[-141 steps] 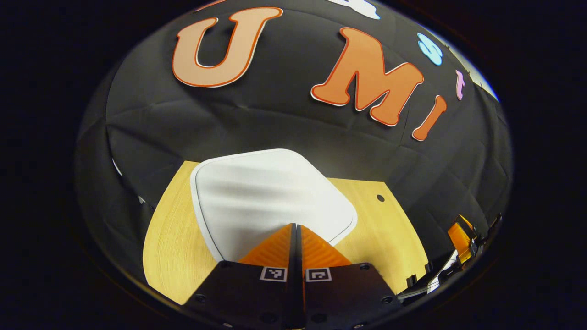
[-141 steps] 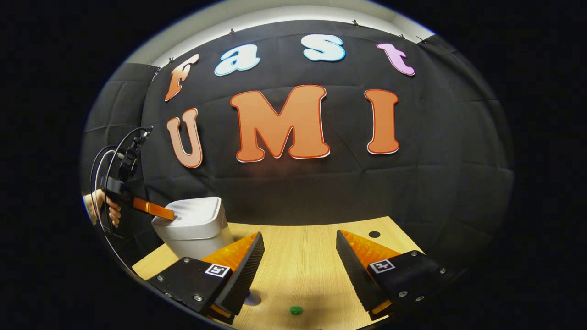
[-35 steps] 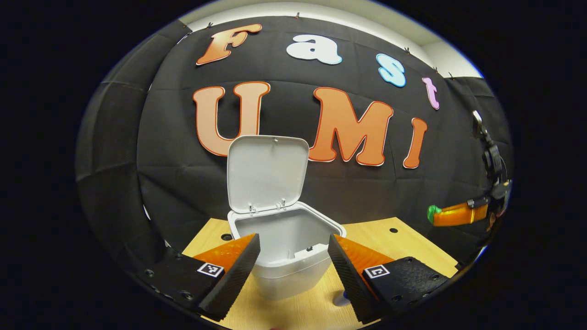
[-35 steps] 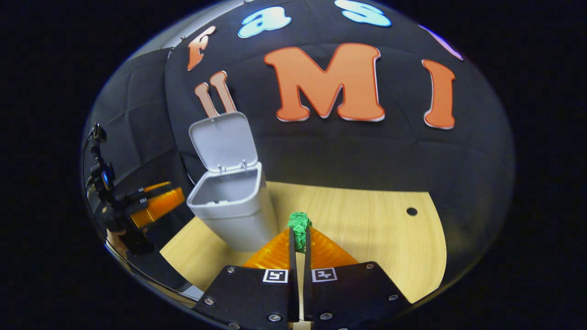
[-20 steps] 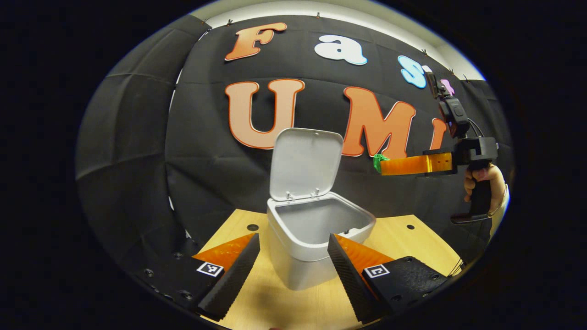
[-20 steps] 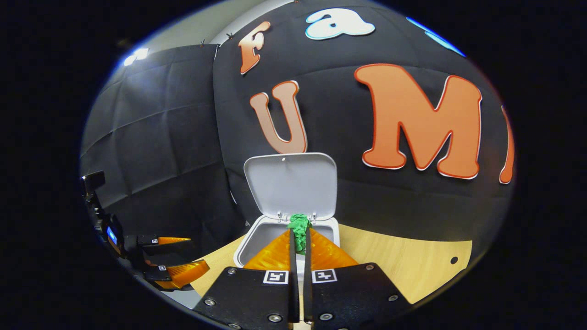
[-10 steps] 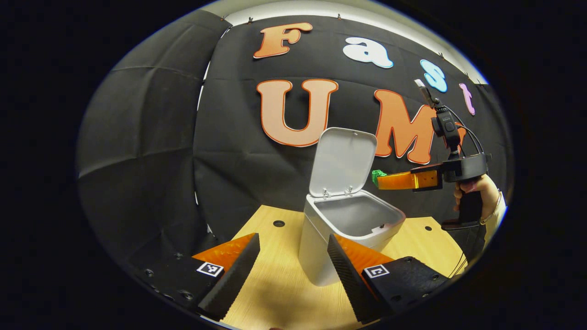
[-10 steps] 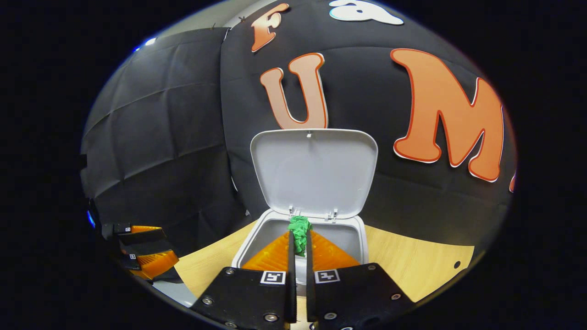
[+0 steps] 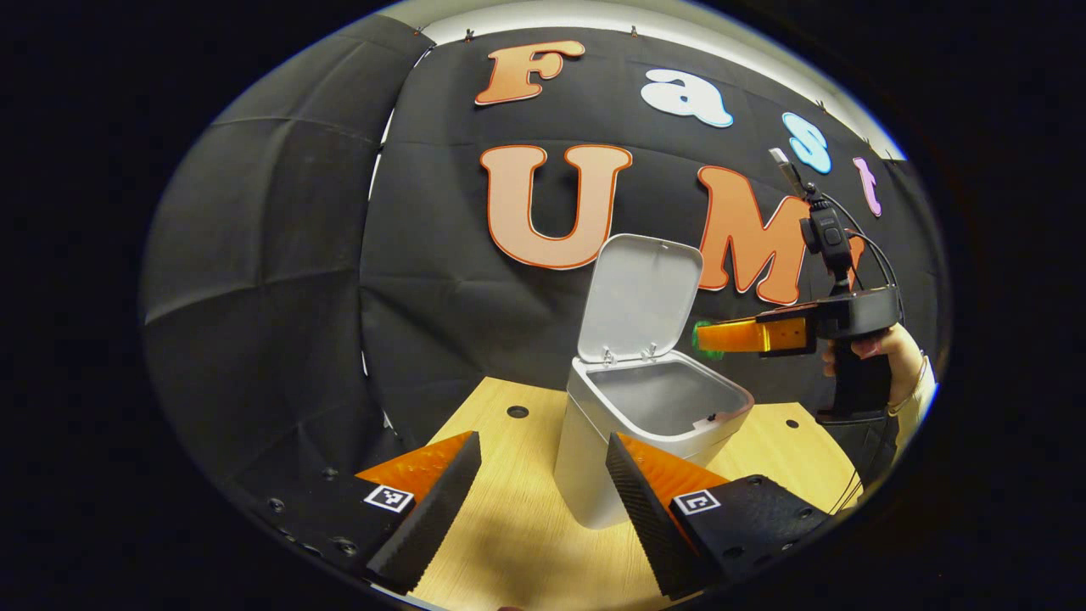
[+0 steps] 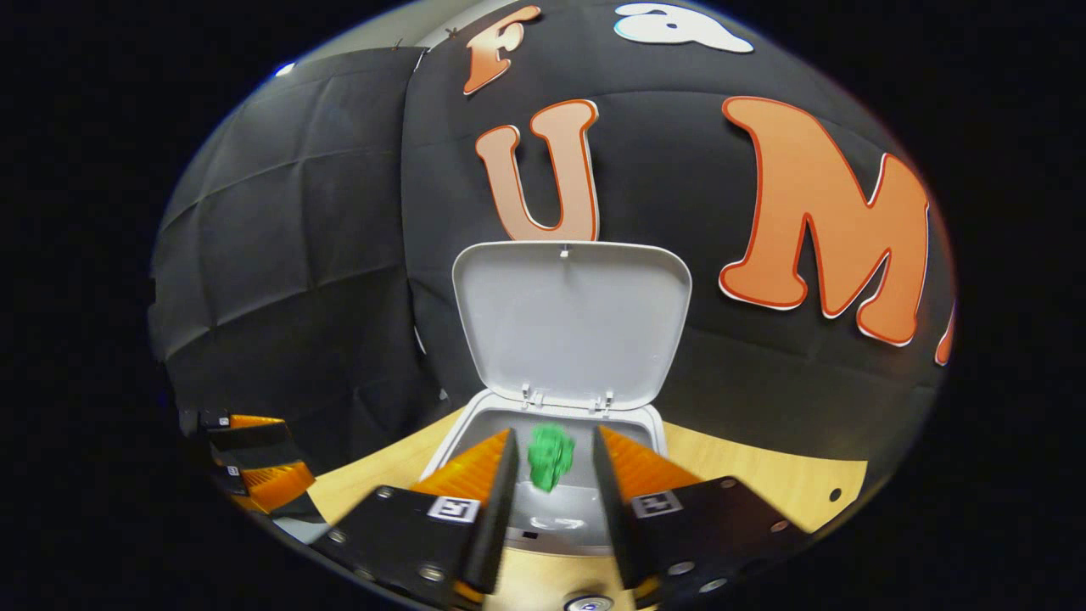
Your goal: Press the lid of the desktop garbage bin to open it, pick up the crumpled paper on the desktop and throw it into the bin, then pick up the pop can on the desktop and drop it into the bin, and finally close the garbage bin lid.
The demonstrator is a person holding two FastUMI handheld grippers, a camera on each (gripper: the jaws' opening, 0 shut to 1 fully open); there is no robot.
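Observation:
The white desktop bin [image 9: 594, 458] stands on the wooden table [image 9: 517, 552] with its lid [image 9: 640, 293] swung upright. In the right gripper view my right gripper [image 10: 553, 437] is open above the bin's mouth [image 10: 560, 505], and the green crumpled paper [image 10: 550, 456] is blurred and loose between the spread fingers, touching neither. The lid [image 10: 573, 327] rises just behind it. In the left gripper view my left gripper [image 9: 543, 471] is open and holds nothing, near the bin's front. Farther right, the right gripper [image 9: 702, 337] hovers over the bin rim, held by a hand [image 9: 878, 348].
The booth's black cloth wall closes in behind and to the left of the bin. Small round holes [image 9: 517, 412] mark the tabletop. A round metallic top [image 10: 587, 603] peeks in at the bottom edge of the right gripper view; I cannot tell what it is.
My right gripper carried the green paper over the open bin, then opened its fingers; the paper has left them and drops. The left gripper stayed open and barely moved.

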